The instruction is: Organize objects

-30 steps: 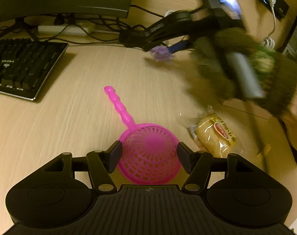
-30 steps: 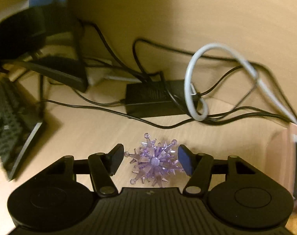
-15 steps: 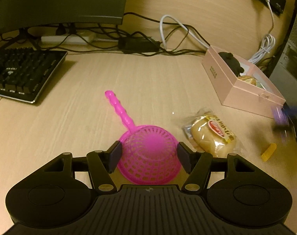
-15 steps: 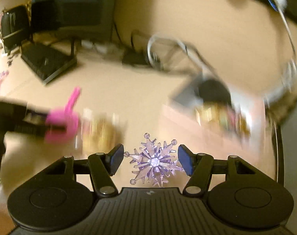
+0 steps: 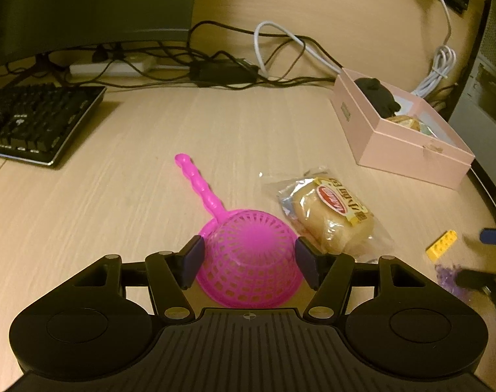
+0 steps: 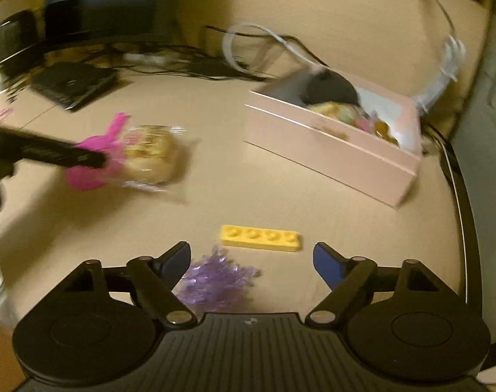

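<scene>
Two grippers work over a wooden desk [image 5: 124, 196]. At far left a black keyboard [image 5: 35, 117] is cut off by the frame. The left gripper [image 5: 248, 256] has its fingers pressed against the upturned bowl of a pink strainer [image 5: 248, 254]. Just right lies a wrapped bun [image 5: 333, 215] with a red label whose writing is too small to read. The right gripper [image 6: 251, 259] stands spread wide, a blurred purple snowflake [image 6: 215, 282] lying loose by its left finger, beside a yellow brick [image 6: 261, 237]. Farther right sits a pink box [image 6: 329, 150], its contents smeared.
</scene>
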`<control>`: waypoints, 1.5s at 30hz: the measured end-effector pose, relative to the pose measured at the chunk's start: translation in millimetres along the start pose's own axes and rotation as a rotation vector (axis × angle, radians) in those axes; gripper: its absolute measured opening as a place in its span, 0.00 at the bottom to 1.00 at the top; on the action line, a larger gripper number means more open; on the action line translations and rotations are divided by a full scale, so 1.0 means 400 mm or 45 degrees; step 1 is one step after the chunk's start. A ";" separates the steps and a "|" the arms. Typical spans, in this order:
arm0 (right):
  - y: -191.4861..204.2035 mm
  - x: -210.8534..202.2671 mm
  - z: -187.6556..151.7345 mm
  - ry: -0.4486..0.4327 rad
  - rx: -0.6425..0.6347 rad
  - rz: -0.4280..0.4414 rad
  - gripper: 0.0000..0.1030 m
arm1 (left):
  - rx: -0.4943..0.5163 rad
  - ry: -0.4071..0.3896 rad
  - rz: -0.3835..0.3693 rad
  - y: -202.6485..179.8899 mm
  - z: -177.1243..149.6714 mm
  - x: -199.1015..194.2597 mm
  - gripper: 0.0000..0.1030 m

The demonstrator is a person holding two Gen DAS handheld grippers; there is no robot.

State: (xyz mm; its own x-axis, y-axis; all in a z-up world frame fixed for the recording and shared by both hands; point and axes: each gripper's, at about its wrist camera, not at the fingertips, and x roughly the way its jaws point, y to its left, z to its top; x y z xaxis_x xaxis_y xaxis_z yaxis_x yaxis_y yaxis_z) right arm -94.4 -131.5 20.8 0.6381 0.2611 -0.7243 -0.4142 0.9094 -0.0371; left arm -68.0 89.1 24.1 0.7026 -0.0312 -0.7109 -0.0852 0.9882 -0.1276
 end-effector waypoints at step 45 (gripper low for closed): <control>-0.059 -0.198 -0.074 -0.178 0.263 -0.266 0.61 | 0.209 -0.087 -0.633 -0.366 0.408 0.217 0.58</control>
State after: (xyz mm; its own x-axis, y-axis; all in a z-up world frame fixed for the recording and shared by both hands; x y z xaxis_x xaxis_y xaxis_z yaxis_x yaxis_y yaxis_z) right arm -154.5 -183.2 58.7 0.7842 0.0908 -0.6138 -0.1335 0.9908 -0.0241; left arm 120.7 -33.8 93.8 0.6747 -0.4978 -0.5449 0.3781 0.8672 -0.3241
